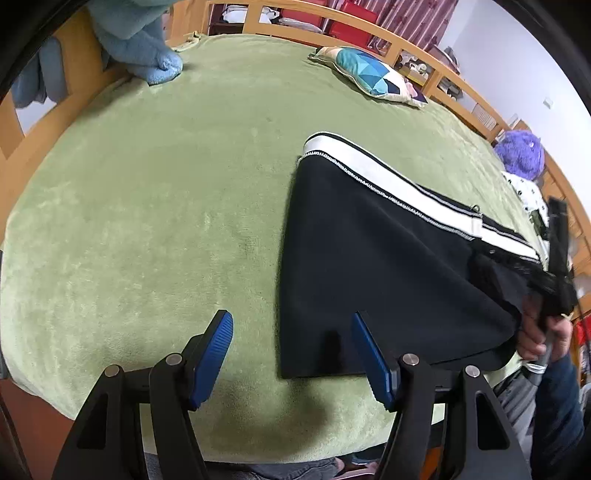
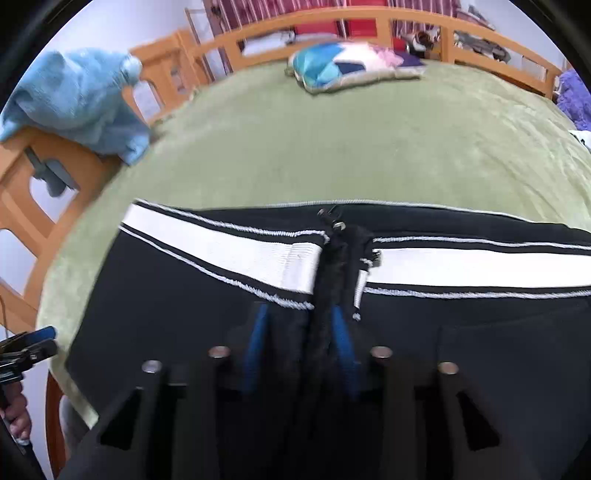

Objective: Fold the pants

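Note:
Black pants (image 1: 369,258) with a white side stripe (image 1: 369,166) lie flat on the green blanket (image 1: 147,221). My left gripper (image 1: 290,315) hangs open just above the pants' near left edge, nothing between its blue pads (image 1: 214,350). In the right wrist view, my right gripper (image 2: 299,308) is shut on a bunched fold of the pants (image 2: 184,314) near the zip and stripe. The left wrist view shows that gripper (image 1: 556,288) at the far right, lifting dark fabric, with a hand (image 1: 543,332) below it.
A patterned pillow (image 1: 369,74) lies at the far side of the bed. A blue towel (image 1: 144,44) drapes over the wooden rail (image 1: 332,26) at the left. A purple plush (image 1: 521,151) sits at the right edge. The blanket left of the pants is bare.

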